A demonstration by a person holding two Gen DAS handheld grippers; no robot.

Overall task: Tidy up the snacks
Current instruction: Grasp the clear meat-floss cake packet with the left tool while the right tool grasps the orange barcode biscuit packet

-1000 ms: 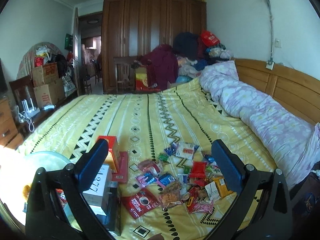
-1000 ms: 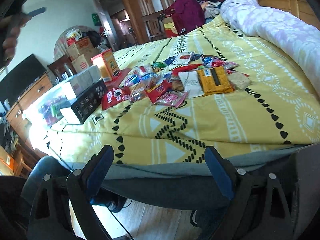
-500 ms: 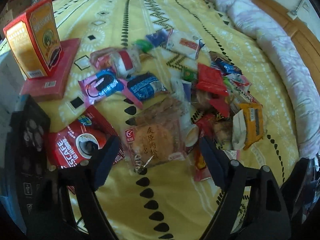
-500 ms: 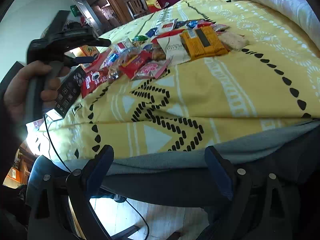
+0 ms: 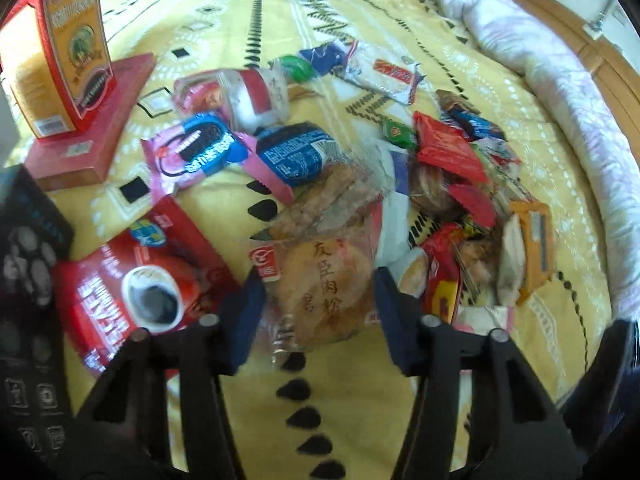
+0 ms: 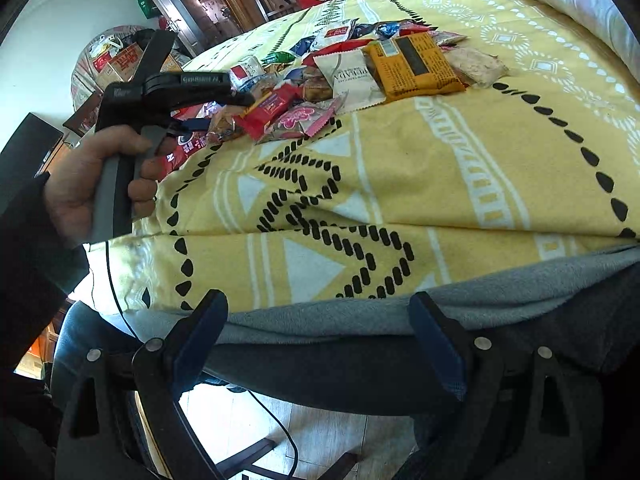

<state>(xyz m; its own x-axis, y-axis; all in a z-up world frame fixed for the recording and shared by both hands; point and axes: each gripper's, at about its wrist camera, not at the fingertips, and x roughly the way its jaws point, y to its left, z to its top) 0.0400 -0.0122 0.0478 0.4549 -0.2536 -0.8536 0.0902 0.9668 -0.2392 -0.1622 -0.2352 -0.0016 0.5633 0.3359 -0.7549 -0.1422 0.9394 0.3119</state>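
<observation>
A pile of wrapped snacks point(image 5: 440, 168) lies on the yellow patterned bedspread point(image 5: 360, 420). My left gripper point(image 5: 318, 312) is open, its fingers either side of a clear-wrapped round pastry point(image 5: 320, 288); whether they touch it I cannot tell. A red coffee pouch point(image 5: 136, 284) lies to its left. In the right wrist view the left gripper point(image 6: 200, 108) hovers at the pile point(image 6: 360, 68). My right gripper point(image 6: 320, 340) is open and empty, off the bed's near edge.
An orange-red carton point(image 5: 64, 52) stands on a flat red box point(image 5: 92, 128) at the left, with a black box point(image 5: 28, 300) nearer me. A lilac quilt point(image 5: 560, 80) runs along the right. The bed's grey edge point(image 6: 360, 320) and floor lie below the right gripper.
My left gripper has come down and forward onto the pile, and its fingers have narrowed around the round pastry. The right gripper has barely moved.
</observation>
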